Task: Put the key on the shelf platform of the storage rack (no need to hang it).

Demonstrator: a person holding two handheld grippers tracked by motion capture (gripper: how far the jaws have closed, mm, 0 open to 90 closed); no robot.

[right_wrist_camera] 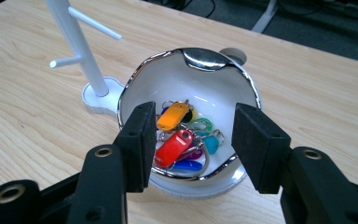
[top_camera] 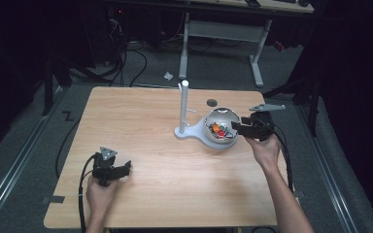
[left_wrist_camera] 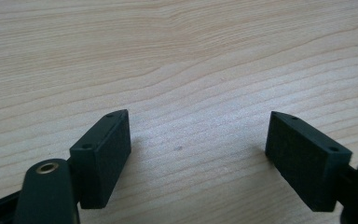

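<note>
While right tongs [right_wrist_camera: 191, 144] gape empty, key tags [right_wrist_camera: 177, 140] below in bowl [right_wrist_camera: 191, 79], left tongs [left_wrist_camera: 198, 154] released

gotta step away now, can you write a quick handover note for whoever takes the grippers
Left gripper: open, holding nothing, resting low over bare table at the near left.
Right gripper: open, nothing between the pads, poised just above the bowl.
Things: colored key tags, among them the orange tag and red tag, lie heaped in the bowl. The white peg stand sits beside it, pegs bare.
Done: nothing hung.
Left: probably picking tags out and hanging them on the pegs.
</note>
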